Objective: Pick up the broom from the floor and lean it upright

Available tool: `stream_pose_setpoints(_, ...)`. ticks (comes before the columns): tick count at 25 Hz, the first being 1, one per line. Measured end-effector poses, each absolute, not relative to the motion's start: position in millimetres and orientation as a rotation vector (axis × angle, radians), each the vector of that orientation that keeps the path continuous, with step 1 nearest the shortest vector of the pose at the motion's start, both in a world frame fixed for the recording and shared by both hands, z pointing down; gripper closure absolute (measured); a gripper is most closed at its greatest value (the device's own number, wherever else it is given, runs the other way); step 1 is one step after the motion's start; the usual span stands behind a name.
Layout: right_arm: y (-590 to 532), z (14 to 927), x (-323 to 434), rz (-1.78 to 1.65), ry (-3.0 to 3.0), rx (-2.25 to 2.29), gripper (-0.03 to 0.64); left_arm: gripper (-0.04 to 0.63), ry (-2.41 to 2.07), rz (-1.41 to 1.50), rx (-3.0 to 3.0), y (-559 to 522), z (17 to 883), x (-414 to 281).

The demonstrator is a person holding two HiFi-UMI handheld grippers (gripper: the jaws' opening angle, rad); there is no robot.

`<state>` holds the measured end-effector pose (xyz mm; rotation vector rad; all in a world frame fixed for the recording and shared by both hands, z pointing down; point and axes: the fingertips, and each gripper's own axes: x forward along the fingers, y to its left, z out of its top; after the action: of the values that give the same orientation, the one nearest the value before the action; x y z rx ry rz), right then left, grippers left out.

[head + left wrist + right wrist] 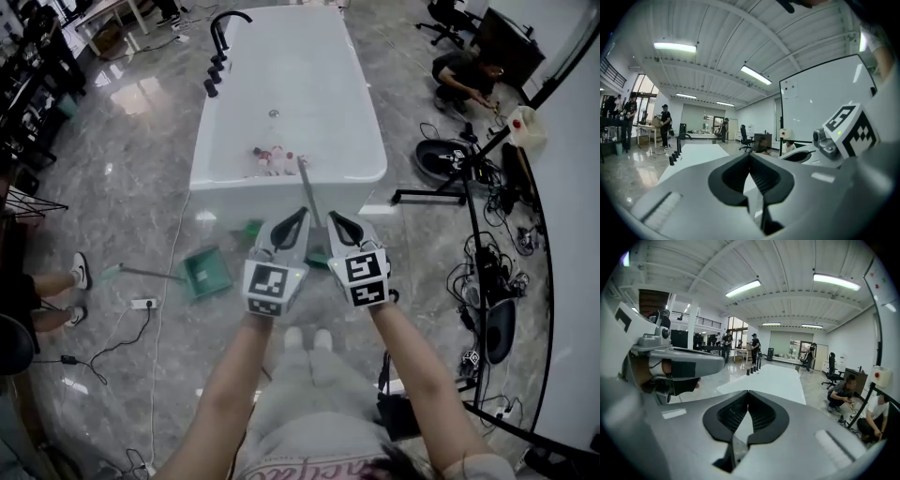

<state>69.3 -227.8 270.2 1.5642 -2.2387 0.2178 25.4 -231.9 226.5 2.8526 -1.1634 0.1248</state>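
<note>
Head view: the bathtub's (244,192) near wall closes off 12 o'clock. Cables (478,272) crowd 3 o'clock, and the floor (141,197) lies open toward 9, past a dustpan (208,274). The broom (307,192) leans on that wall, its long axis running 12 to 6, head down. The left gripper (302,214) and right gripper (333,217) flank it, jaws clenched tip to tip.

We see a white tub (286,183) with a black faucet (225,28) at its far end and what look like small bottles (272,161) inside. On the grey floor (131,169) lie a green dustpan (208,274), a power strip (143,303) and cables (473,272) — and a person (464,80) crouches far right.
</note>
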Motion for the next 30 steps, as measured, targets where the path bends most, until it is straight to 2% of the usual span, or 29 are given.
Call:
stream_pose_setpoints(11,-197.1,173.5,57.0,0.271,-2.513,1.584,0.614,0.597,-1.262,0.065,2.854,-217.2,149.0,18.5)
stream_pose_setpoints(21,-180.1,101.9,55.2,0.070,-2.564,1.663,0.615,0.595,-1.185,-0.025,2.847,-201.3,103.7,17.0)
stream_pose_setpoints(30,-179.3,79.4,49.4,0.001,-2.570,1.658,0.617,0.595,-1.173,-0.045,2.896,-192.3,82.5,23.2)
